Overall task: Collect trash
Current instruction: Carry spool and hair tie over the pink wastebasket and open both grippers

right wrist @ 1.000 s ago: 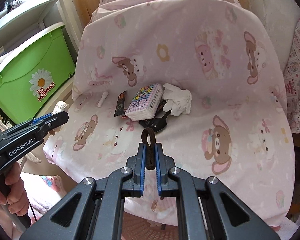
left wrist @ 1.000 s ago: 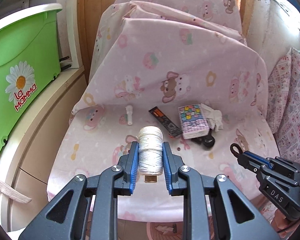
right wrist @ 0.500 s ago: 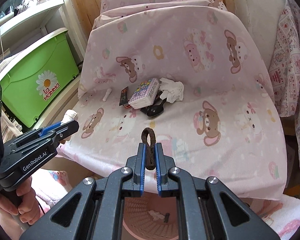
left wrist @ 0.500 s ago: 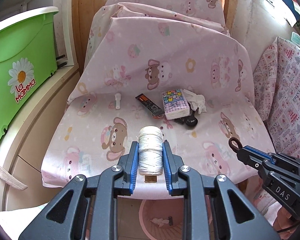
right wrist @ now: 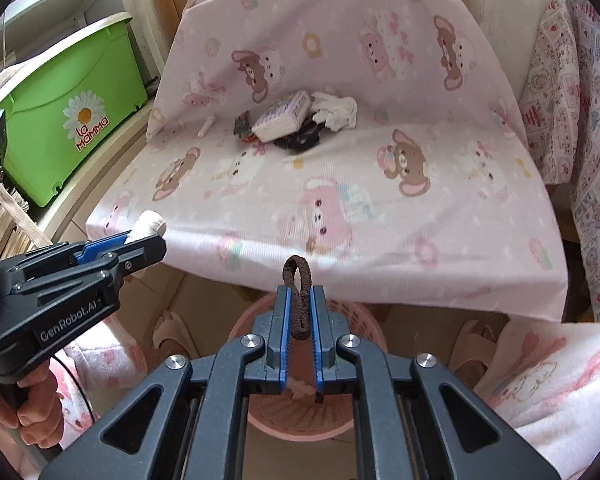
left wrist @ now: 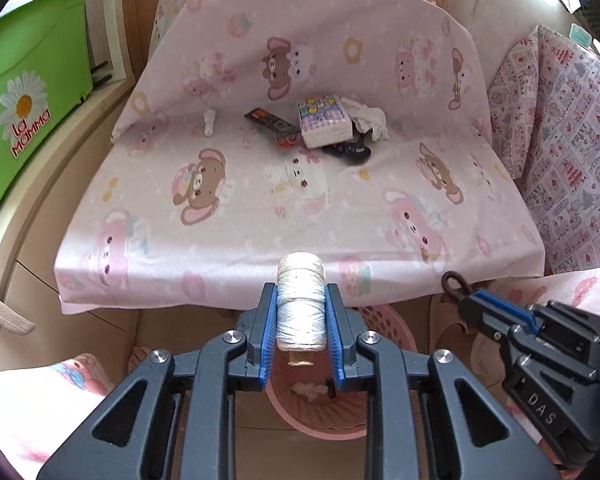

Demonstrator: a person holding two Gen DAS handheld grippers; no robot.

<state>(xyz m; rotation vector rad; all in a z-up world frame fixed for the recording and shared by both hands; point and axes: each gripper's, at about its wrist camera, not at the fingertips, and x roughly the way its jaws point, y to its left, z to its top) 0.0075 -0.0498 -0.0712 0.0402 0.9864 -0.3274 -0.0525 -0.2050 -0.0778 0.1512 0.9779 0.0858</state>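
Here the left gripper (left wrist: 301,322) is clenched on a spool of white thread (left wrist: 300,308), the spool standing upright between the blue pads with its tan core end showing below the windings. Directly under it, toward 6 o'clock in the left wrist view, sits a pink woven basket (left wrist: 384,324) on the floor, and a small pale scrap (left wrist: 309,389) lies inside it. The right gripper (right wrist: 299,314) is closed on a dark brown hair tie (right wrist: 298,300), whose loop sticks up past the fingertips toward 12 o'clock. The same basket shows beneath these jaws in the right wrist view, its rim (right wrist: 352,312) curving just behind the fingers.

Each gripper appears in the other's camera: the right one at about 4 o'clock in the left wrist view, the left one at 9 o'clock in the right wrist view, gripped by a bare hand (right wrist: 40,416) at 8 o'clock.

Beyond both grippers lies a seat covered in a pink bear-print sheet (left wrist: 260,208). Near its back fold, around 12 o'clock, a small cluster of litter remains: a patterned tissue pack (left wrist: 324,122), a crumpled white tissue (left wrist: 370,118) touching its right side, a dark wrapper (left wrist: 270,122) just left of it, and a black object (left wrist: 350,152) partly under the pack. A small white stick-like piece (left wrist: 209,122) lies apart at 11 o'clock. A green bin (left wrist: 24,92) with a daisy label stands at 9 to 10 o'clock, and a patchwork-print cloth (left wrist: 564,152) hangs at 2 o'clock.
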